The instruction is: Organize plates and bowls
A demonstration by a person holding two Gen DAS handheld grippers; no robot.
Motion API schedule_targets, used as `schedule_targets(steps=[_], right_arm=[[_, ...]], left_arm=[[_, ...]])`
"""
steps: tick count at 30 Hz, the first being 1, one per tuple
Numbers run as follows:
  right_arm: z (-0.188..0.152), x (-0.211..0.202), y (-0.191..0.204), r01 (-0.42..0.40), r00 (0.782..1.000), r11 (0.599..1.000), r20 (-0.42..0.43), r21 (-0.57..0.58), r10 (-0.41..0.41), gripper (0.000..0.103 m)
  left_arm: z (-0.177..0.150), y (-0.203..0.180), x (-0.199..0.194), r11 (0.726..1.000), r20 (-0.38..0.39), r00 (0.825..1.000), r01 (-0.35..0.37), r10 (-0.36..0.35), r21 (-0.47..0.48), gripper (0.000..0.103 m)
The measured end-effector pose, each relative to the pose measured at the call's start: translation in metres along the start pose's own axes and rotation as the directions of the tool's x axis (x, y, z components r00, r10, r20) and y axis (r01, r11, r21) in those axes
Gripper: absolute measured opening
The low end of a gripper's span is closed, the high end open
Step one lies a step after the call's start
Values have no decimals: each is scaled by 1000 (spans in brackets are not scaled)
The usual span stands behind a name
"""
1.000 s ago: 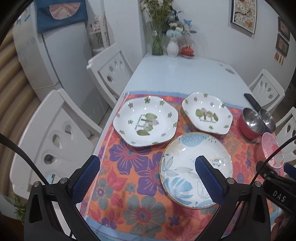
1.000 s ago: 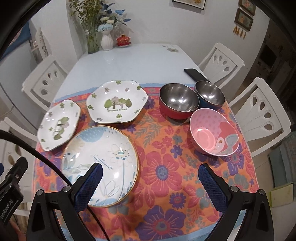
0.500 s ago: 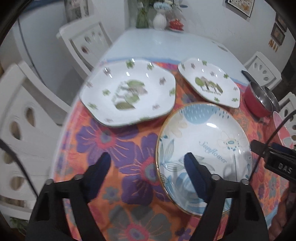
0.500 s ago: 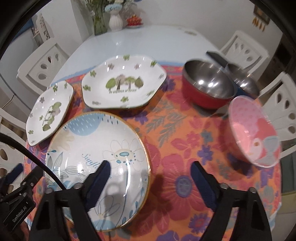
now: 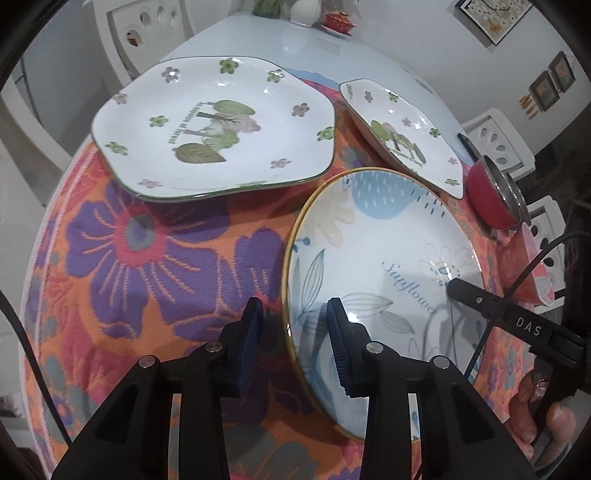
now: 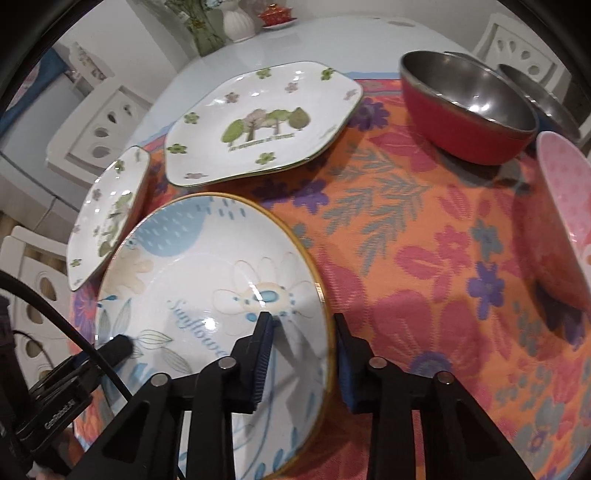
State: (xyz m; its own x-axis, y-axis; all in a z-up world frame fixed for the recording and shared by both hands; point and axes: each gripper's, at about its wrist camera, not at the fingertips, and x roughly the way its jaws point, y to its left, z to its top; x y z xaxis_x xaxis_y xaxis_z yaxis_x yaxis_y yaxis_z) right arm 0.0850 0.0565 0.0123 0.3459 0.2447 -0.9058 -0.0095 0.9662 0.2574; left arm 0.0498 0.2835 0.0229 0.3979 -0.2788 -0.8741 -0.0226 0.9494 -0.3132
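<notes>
A round blue-flowered "Sunflower" plate [image 5: 384, 266] with a gold rim lies on the floral cloth; it also shows in the right wrist view [image 6: 207, 280]. My left gripper [image 5: 295, 314] straddles its left rim, jaws partly closed with gaps on both sides. My right gripper [image 6: 303, 321] straddles its right rim the same way. Two white plates with green tree prints lie behind: one at the left [image 5: 218, 125], [image 6: 107, 214], one further right [image 5: 402, 133], [image 6: 262, 122]. A red steel bowl [image 6: 469, 107], a second steel bowl [image 6: 543, 96] and a pink bowl [image 6: 565, 221] stand at the right.
The floral cloth [image 6: 424, 240] covers the near end of a pale blue table [image 5: 332, 48]. A white vase [image 6: 236, 18] and a small red dish [image 6: 273, 16] stand at the far end. White chairs [image 6: 99, 125] surround the table.
Both grippers have dropped and moved in on the blue-flowered plate. Their jaws have narrowed from wide open to straddling its left and right rims.
</notes>
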Motion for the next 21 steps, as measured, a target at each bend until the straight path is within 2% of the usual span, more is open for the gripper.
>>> schedule_targets(steps=[6,8,12,15,21], right_arm=[[3,1,4,-19,1000,998,1,-59,19,30],[0,-2,9,0,1000,997,6,-82,1,30],[-7,-11,14,22,1000,995,10,-95,-21,30],[-16,-26,24,46,999,993,16,-107,-44,30],[-44,-49,44,16,1000,995,-18,-96,-18,30]], left_arm=[[7,-11,6,996,-6,1000,25,-25,84,32],[6,-19,7,993,1,1000,-22,22,117,33],[3,-12,-1,998,-15,1000,14,-13,65,32],[-6,-9,-15,999,-9,1000,6,-5,51,33],[-33,3,-55,1000,-7,1000,-28,29,11,32]])
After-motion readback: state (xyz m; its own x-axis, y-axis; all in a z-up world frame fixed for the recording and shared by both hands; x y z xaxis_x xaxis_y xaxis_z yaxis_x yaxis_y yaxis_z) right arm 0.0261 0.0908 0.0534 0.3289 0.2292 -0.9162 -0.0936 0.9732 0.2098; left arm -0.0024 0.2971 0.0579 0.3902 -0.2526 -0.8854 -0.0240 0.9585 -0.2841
